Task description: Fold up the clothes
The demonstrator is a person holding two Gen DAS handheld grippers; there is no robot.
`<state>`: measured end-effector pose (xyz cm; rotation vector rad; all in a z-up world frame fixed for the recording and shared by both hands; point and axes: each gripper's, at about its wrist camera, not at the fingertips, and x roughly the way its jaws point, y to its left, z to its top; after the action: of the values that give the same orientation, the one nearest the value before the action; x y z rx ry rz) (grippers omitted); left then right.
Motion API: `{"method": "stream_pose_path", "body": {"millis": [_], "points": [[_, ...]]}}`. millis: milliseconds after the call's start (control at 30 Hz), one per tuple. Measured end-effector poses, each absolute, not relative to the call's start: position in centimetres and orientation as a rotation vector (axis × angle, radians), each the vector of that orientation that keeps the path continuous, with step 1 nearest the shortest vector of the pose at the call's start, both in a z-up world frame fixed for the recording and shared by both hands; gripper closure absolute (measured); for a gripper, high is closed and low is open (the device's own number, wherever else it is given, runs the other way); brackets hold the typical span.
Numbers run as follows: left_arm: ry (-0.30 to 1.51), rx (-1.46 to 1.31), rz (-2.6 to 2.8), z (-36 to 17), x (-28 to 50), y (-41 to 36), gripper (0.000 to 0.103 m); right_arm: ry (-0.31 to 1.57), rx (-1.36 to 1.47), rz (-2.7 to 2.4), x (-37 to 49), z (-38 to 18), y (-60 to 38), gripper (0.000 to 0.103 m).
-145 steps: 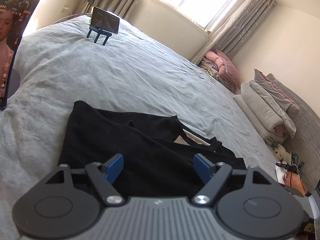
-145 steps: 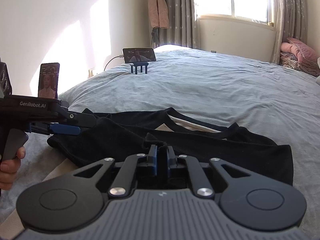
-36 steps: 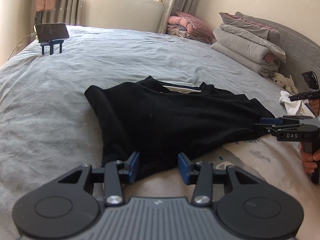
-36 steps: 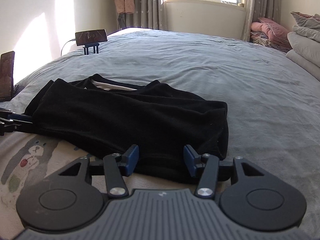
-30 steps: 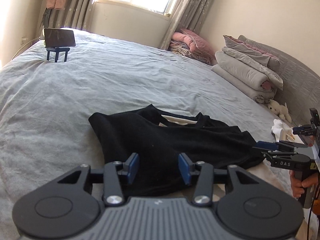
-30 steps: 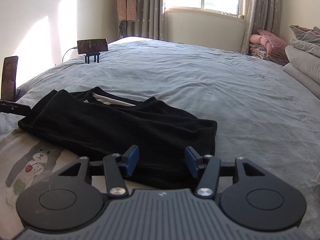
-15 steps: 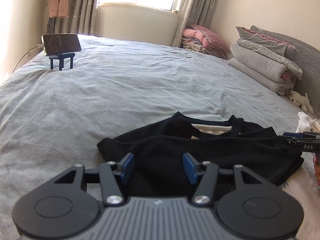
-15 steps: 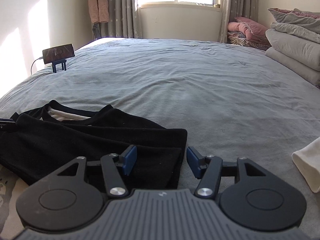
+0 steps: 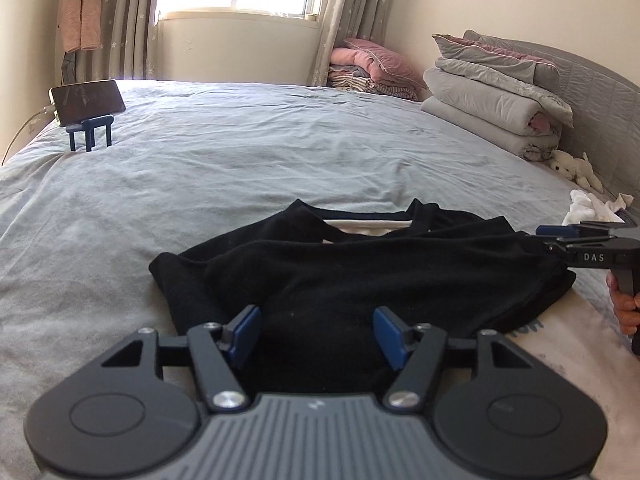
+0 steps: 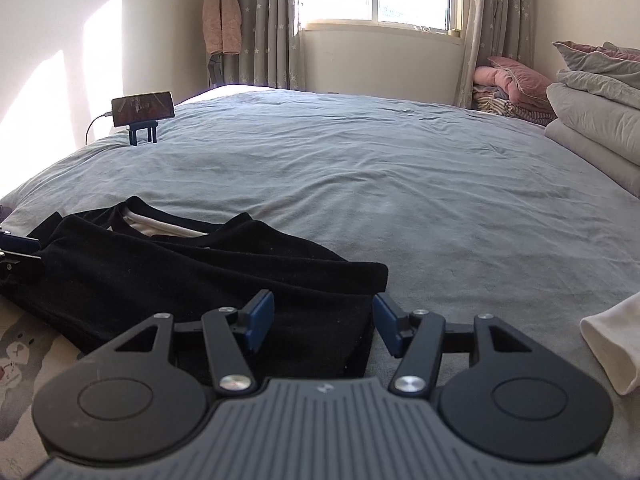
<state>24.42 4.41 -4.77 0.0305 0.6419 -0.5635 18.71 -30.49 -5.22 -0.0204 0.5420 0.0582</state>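
The black garment (image 9: 360,276) lies part-folded on the bed (image 9: 240,168), its long axis running across both my views, from one hand to the other. My left gripper (image 9: 316,334) sits at its left end, jaws spreading wider, cloth below and between them, unpinched. My right gripper (image 10: 323,322) straddles the right-hand edge, jaws spread, pinching nothing. Each hand is nearest its own end.

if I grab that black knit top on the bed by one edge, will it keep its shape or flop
The black knit top will probably flop: it lies in soft, draped layers. It looks light, so it should lift easily. On the grey bedcover, pushing would likely bunch it.
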Motion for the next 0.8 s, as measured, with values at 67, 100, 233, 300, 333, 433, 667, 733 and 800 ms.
{"method": "stream_pose_path", "body": {"millis": [67, 100, 233, 300, 333, 433, 667, 733, 800], "points": [[0.652, 0.031, -0.554, -5.0, 23.5, 4.8, 0.036, 0.534, -0.018, 0.066, 17.7, -5.0, -30.1, 0.044], [0.654, 0.032, -0.549, -5.2, 23.0, 5.0, 0.036, 0.535, -0.024, 0.068, 17.2, -4.9, -29.9, 0.044], [0.647, 0.011, -0.527, -5.1, 20.7, 5.9, 0.036, 0.536, -0.059, 0.077, 15.0, -4.9, -28.7, 0.042], [0.649, -0.013, -0.536, -4.6, 19.1, 6.4, 0.036, 0.542, -0.072, 0.087, 13.5, -4.8, -28.2, 0.041], [0.651, -0.022, -0.543, -4.5, 18.3, 6.5, 0.035, 0.545, -0.079, 0.092, 12.8, -4.7, -27.9, 0.039], [0.681, -0.025, -0.563, -4.6, 15.7, 6.6, 0.032, 0.554, -0.097, 0.107, 10.6, -4.6, -27.3, 0.036], [0.73, 0.044, -0.518, -5.3, 9.5, 7.0, 0.029, 0.618, -0.098, 0.105, 5.8, -5.2, -27.1, 0.032], [0.741, 0.044, -0.503, -5.2, 8.2, 7.3, 0.029, 0.642, -0.1, 0.101, 4.4, -5.3, -27.3, 0.032], [0.753, 0.044, -0.488, -5.1, 6.8, 7.7, 0.029, 0.674, -0.096, 0.095, 3.2, -5.5, -27.6, 0.032]]}}
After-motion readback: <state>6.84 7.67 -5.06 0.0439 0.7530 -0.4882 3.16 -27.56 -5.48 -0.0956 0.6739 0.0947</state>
